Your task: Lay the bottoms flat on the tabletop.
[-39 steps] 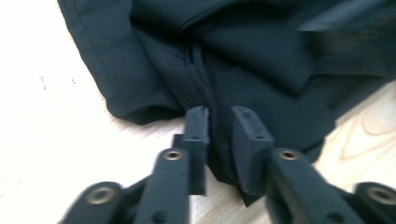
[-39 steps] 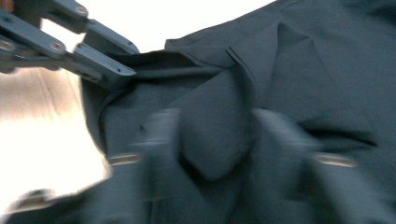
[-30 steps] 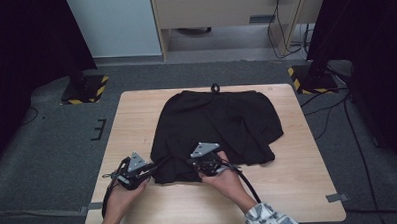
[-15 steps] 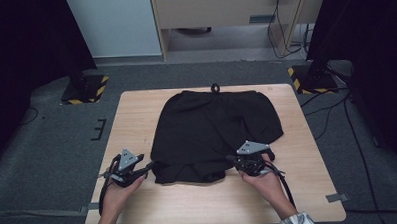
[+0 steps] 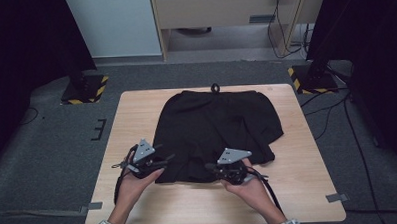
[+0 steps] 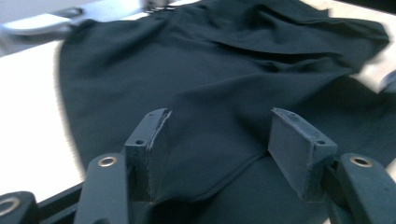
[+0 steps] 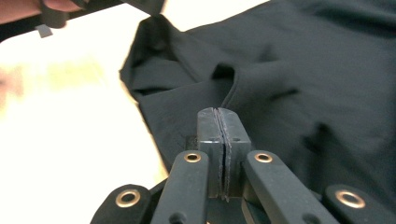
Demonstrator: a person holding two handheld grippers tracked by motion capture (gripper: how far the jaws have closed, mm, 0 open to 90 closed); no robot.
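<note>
- Nearest, at the table's near edge in the high view, two hands come up from below, each holding a claw; the forearms are cut off by the bottom edge.
- The left gripper (image 5: 164, 159) sits at the near left corner of a black garment (image 5: 214, 129). In the left gripper view its jaws stand apart and have just been opening; the garment's hem lies between them, brushing the left pad (image 6: 158, 140) while the right pad stands clear of it. That view is slightly blurred.
- The right gripper (image 5: 212, 167) rests at the garment's near hem, to the right of the left one. In the right gripper view its pads (image 7: 223, 128) are pressed together; whether a thin fold of cloth is caught between them is hard to make out.
- Beyond both claws the garment spreads flat over the middle of the wooden table (image 5: 309, 188), folds rumpled on its right side.
- At the garment's far edge lies a small dark loop (image 5: 215, 87), too small to identify.
- No containers are on the table.
</note>
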